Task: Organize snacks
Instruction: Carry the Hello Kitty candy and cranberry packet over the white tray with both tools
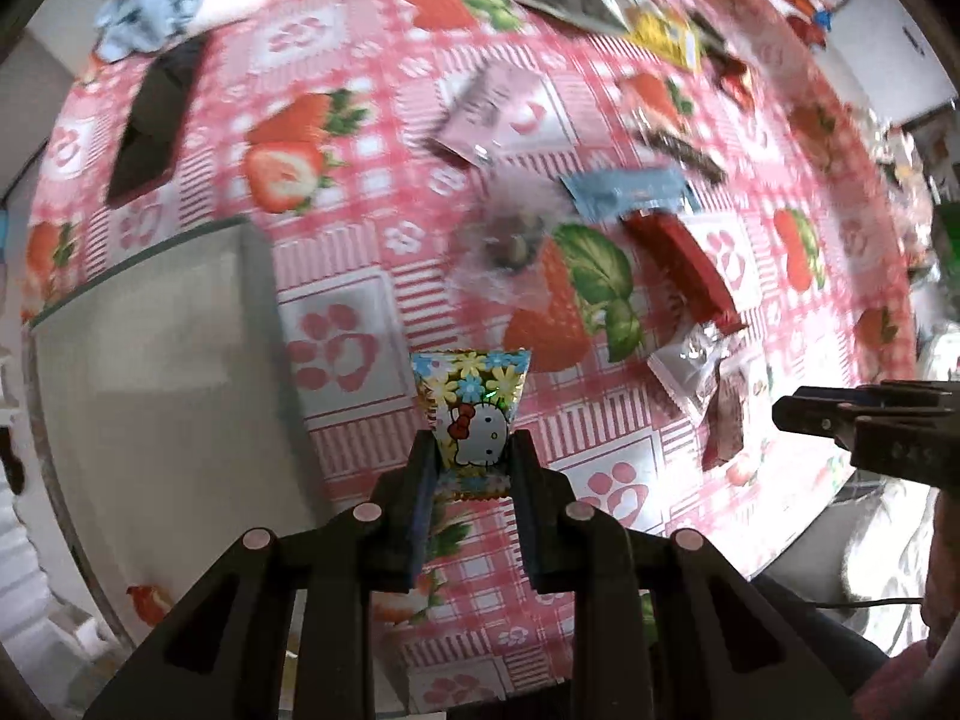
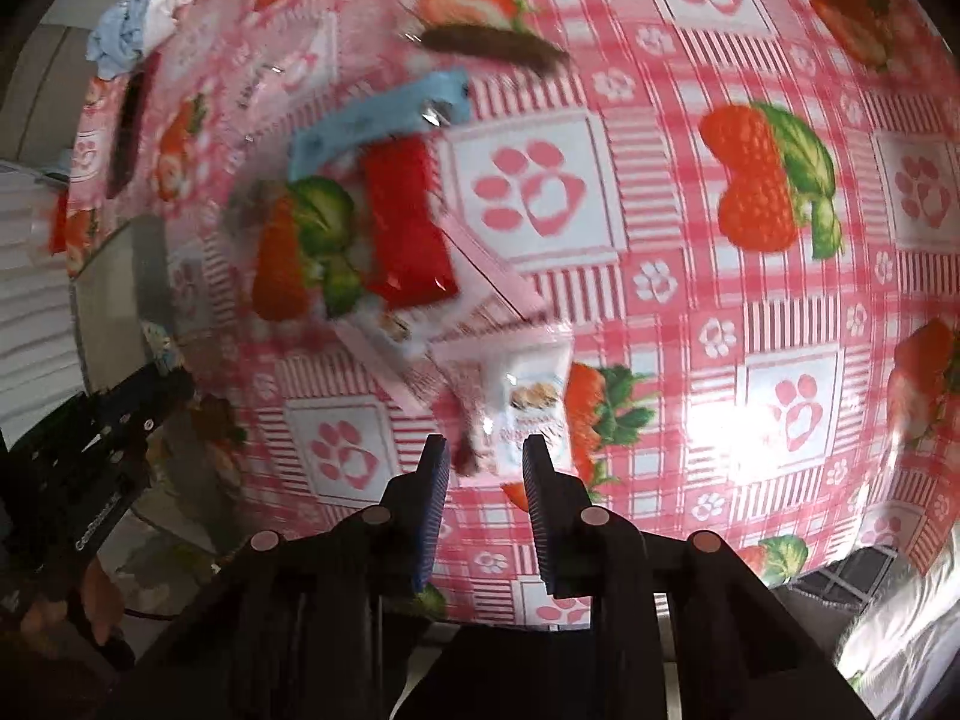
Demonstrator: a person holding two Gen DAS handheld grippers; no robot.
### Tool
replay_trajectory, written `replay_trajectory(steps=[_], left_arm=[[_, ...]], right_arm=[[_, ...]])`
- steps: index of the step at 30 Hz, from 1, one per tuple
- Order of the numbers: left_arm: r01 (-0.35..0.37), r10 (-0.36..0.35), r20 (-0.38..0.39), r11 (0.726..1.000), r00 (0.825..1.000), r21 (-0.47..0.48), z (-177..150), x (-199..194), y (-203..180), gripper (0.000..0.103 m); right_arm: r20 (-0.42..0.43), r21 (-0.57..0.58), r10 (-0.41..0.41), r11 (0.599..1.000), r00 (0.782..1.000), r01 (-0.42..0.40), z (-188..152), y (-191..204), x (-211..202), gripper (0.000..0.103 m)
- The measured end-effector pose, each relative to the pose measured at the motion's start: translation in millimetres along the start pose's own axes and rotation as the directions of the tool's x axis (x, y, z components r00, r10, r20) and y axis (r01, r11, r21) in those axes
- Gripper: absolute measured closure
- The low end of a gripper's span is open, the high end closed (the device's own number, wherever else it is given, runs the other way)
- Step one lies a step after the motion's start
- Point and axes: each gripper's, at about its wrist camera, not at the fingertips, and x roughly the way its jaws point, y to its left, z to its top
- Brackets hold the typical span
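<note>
Two wrist fisheyes, both looking down, near the tablecloth (image 1: 372,252).
Shared: red packet (image 1: 678,264), blue packet (image 2: 372,120), blue-white cloth (image 2: 144,18) far left.

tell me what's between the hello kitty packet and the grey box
Nothing: in the left wrist view only bare tablecloth separates the Hello Kitty packet, held by the left gripper, from the grey box.

Approx. ten snack packets (image 1: 681,264), two tongs (image 1: 471,468), one cloth (image 1: 156,3).
</note>
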Motion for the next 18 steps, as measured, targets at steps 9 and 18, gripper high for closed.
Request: replay_trajectory(steps=[9,18], left_arm=[[0.017,-0.016,0.033,0.999,0.999,-0.028,-23,-11,11,0.076],[-0.008,0.010,0.049,0.999,0.999,-0.049,-34,-30,34,0.076]], right_arm=[[-0.032,0.125,-0.023,0.992,0.999,0.027,15,-22,15,0.018],[-0.083,0.053,-0.108,0.992,0.991,0.112,17,-3,49,0.049]])
